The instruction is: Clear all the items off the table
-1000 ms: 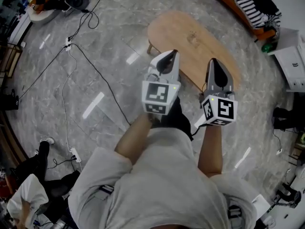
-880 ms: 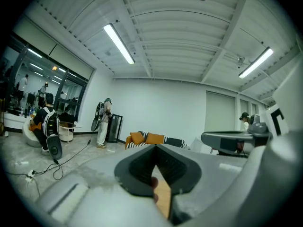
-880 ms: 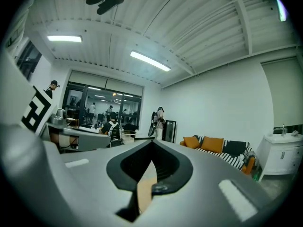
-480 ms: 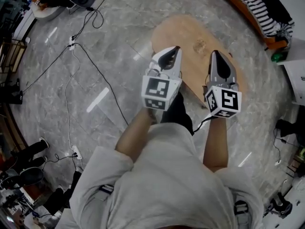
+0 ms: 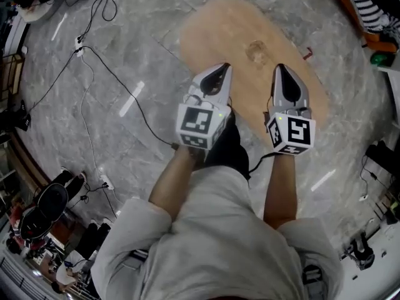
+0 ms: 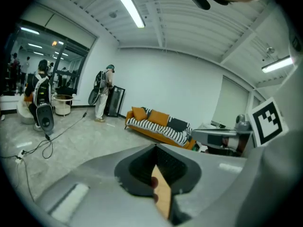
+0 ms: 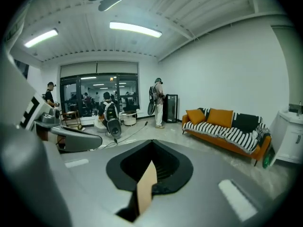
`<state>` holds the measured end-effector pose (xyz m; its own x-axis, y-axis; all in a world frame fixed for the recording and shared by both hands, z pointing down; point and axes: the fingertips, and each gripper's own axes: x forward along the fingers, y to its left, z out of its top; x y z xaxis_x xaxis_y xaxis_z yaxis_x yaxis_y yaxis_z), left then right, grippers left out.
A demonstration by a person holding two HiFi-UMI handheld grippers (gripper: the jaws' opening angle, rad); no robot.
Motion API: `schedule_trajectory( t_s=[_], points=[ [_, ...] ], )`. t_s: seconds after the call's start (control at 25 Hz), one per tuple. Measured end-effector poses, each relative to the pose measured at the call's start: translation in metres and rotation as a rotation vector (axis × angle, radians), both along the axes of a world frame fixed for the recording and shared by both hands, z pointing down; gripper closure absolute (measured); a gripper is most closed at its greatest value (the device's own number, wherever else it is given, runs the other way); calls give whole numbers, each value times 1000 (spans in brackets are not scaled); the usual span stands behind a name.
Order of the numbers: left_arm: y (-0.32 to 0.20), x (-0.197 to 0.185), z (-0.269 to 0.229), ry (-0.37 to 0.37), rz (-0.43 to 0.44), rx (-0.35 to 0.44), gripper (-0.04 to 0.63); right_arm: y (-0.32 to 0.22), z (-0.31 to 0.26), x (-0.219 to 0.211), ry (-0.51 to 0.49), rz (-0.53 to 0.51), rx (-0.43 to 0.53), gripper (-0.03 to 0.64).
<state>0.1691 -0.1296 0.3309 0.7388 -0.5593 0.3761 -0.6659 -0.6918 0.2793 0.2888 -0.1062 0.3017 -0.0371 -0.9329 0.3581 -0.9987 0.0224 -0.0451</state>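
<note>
A light wooden oval table stands on the marble floor ahead of me. On it lies one small clear object, too blurred to name. My left gripper is held over the table's near left edge and is shut with nothing in it. My right gripper is held over the near part of the tabletop, also shut and empty. In the left gripper view the left gripper shows only a thin wood-coloured sliver through its closed jaws. The right gripper looks the same in its own view.
Cables trail across the floor at the left. An orange sofa with striped cushions stands at the far right, a green item beside it. Standing people and a speaker are farther off in the room.
The head view has shifted, so the table now sits a little farther up and left. Both grippers have stayed shut and side by side, drifting slightly toward the table.
</note>
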Motion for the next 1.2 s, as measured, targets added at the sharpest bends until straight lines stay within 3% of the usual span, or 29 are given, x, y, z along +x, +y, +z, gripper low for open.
schedule_trajectory(
  t_s=[0.32, 0.68, 0.92, 1.2],
  points=[
    [-21, 37, 77, -116, 23, -113, 575, -26, 98, 28, -67, -36, -153, 611],
    [-37, 56, 177, -172, 38, -194, 575, -40, 210, 26, -77, -115, -293, 611],
    [-30, 74, 245, -186, 69, -255, 575, -36, 278, 27, 24, -199, -396, 611],
    [-31, 66, 297, -217, 52, -309, 575, -40, 335, 21, 141, -302, -519, 611]
  ],
)
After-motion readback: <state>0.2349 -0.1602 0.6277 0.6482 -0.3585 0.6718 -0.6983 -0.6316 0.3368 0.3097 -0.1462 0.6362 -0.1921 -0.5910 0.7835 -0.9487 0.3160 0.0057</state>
